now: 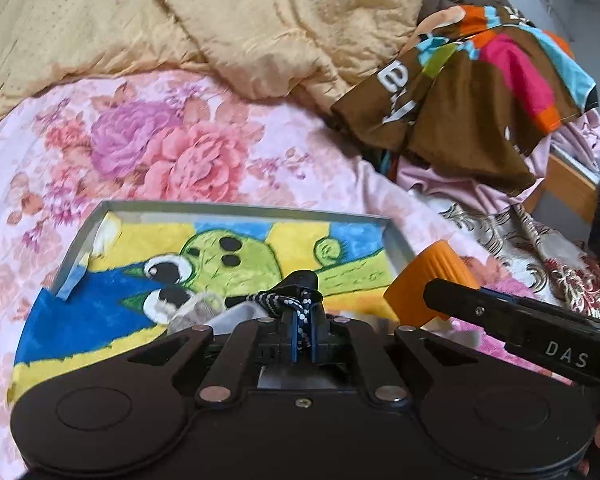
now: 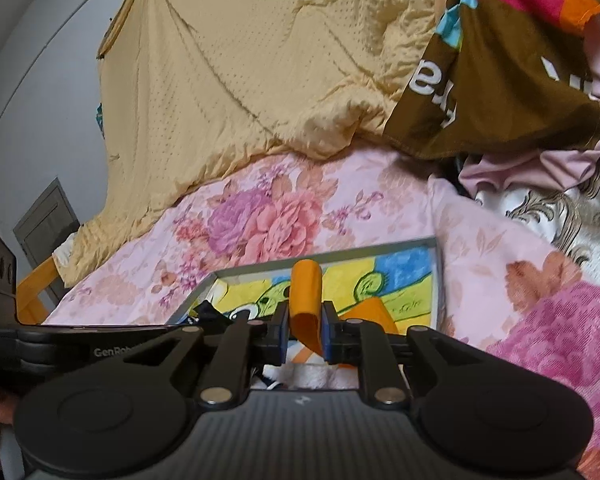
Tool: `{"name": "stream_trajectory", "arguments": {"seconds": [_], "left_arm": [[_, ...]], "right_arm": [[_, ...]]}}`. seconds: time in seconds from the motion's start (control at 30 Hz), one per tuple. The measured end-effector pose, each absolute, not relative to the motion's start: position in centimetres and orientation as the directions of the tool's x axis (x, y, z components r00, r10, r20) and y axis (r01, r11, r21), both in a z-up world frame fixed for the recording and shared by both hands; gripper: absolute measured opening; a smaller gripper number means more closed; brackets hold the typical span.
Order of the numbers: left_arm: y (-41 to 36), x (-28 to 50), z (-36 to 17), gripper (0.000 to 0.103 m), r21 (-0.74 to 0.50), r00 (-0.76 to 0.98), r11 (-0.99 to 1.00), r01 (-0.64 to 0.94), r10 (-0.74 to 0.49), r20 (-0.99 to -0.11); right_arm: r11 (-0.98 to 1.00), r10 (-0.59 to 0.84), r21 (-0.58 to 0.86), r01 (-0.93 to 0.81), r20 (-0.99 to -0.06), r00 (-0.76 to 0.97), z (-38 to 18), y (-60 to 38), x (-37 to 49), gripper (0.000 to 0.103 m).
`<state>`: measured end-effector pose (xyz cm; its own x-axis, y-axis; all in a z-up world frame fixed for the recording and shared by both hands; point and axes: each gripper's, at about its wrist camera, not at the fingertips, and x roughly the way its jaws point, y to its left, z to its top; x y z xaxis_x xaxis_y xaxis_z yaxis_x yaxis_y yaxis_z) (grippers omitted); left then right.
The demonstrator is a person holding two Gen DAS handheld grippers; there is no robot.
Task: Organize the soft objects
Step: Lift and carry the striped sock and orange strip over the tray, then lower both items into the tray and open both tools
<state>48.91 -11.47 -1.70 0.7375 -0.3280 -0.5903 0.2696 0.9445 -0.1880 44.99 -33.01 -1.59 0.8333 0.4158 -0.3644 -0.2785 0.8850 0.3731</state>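
A shallow metal tray [image 1: 236,208] with a green cartoon print lies on the floral bed sheet [image 1: 148,148]. Over its near part my left gripper [image 1: 303,308] is shut on a dark sock with white dots [image 1: 278,300]. A pale grey sock [image 1: 196,312] lies just to its left in the tray. At the tray's right corner, my right gripper [image 1: 436,300] holds an orange sock [image 1: 428,284]. In the right wrist view the orange sock [image 2: 306,296] stands folded between the blue pads of the right gripper [image 2: 306,320], above the tray [image 2: 324,256]. The dark sock [image 2: 208,312] shows to the left.
A yellow quilt [image 1: 240,12] is heaped across the back of the bed. A brown multicoloured garment [image 1: 472,92] and pink cloth [image 1: 452,184] pile up at the right, by the wooden bed frame [image 1: 568,184]. A grey wall [image 2: 32,92] stands to the left.
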Motion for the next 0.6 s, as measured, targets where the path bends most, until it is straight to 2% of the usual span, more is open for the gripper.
{"name": "stream_trajectory", "arguments": {"seconds": [0.3, 0.43, 0.6], "left_arm": [[-11.0, 48.8, -2.6, 0.012, -0.208, 0.721, 0.951, 0.226, -0.308, -0.621], [-10.9, 48.7, -2.5, 0.021, -0.228, 0.706, 0.949, 0.218, -0.315, -0.634], [-10.7, 47.7, -1.9, 0.037, -0.211, 0.709, 0.952, 0.220, -0.305, -0.636]], "right_arm": [[0.884, 0.415, 0.389, -0.260, -0.397, 0.819, -2.3, -33.4, 45.3, 0.030], [0.880, 0.424, 0.393, -0.266, -0.398, 0.813, -2.4, -33.5, 45.2, 0.031], [0.880, 0.432, 0.385, -0.279, -0.400, 0.808, -2.5, -33.0, 44.8, 0.046]]}}
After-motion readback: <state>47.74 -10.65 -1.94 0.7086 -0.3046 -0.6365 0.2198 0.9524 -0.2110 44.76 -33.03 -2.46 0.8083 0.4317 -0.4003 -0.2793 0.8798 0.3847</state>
